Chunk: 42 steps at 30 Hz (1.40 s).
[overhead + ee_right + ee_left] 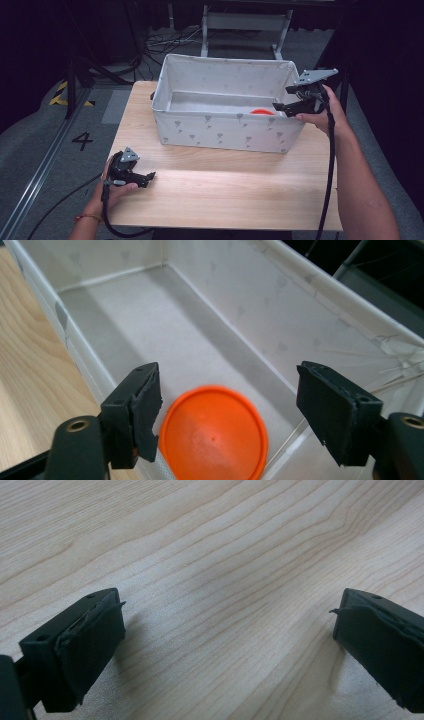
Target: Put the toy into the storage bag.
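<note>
Fingers on our right gripper (227, 410) spread wide over the orange disc (212, 432) in the fabric bin's (220, 132) right end, our left gripper (150, 177) released too, bare table (225, 195) all around.

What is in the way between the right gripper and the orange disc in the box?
Nothing visible. The right gripper hangs open over the right end of the white fabric box, and the orange disc lies flat on the box floor straight below the gap between its jaws. Only the box walls stand around it.
</note>
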Each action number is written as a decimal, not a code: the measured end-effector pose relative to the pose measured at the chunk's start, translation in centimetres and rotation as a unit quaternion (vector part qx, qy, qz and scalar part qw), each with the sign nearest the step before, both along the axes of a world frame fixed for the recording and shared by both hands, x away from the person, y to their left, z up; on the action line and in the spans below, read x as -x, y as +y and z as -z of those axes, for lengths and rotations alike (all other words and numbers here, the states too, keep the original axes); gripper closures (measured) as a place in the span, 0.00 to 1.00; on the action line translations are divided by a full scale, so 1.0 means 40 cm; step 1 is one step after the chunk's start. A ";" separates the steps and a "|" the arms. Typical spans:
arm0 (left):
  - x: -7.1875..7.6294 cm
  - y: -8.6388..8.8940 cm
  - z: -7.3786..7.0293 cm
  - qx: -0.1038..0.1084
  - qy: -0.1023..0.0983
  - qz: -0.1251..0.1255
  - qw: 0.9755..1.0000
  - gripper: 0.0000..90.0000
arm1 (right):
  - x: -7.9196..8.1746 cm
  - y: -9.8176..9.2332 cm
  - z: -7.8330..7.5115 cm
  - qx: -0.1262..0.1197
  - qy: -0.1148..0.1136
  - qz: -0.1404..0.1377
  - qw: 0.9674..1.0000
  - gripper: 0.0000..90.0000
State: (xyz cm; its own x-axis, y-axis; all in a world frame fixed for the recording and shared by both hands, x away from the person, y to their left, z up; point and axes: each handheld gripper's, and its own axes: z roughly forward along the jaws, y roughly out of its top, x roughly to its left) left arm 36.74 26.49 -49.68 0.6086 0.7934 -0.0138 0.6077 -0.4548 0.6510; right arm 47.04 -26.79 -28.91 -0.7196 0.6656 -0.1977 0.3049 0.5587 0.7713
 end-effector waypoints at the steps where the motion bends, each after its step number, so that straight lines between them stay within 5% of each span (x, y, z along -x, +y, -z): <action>1: 0.000 0.000 0.000 0.000 0.000 0.000 1.000 0.01 | 0.005 -0.004 -0.002 -0.006 -0.004 0.002 1.000 0.29; 18: 0.002 0.001 0.000 0.002 0.001 -0.002 1.000 0.01 | 0.113 -0.041 -0.009 -0.038 -0.043 0.059 0.997 0.18; 42: 0.003 0.003 0.000 -0.001 0.000 -0.001 1.000 0.01 | 0.244 -0.112 0.067 -0.056 -0.051 0.058 0.995 0.18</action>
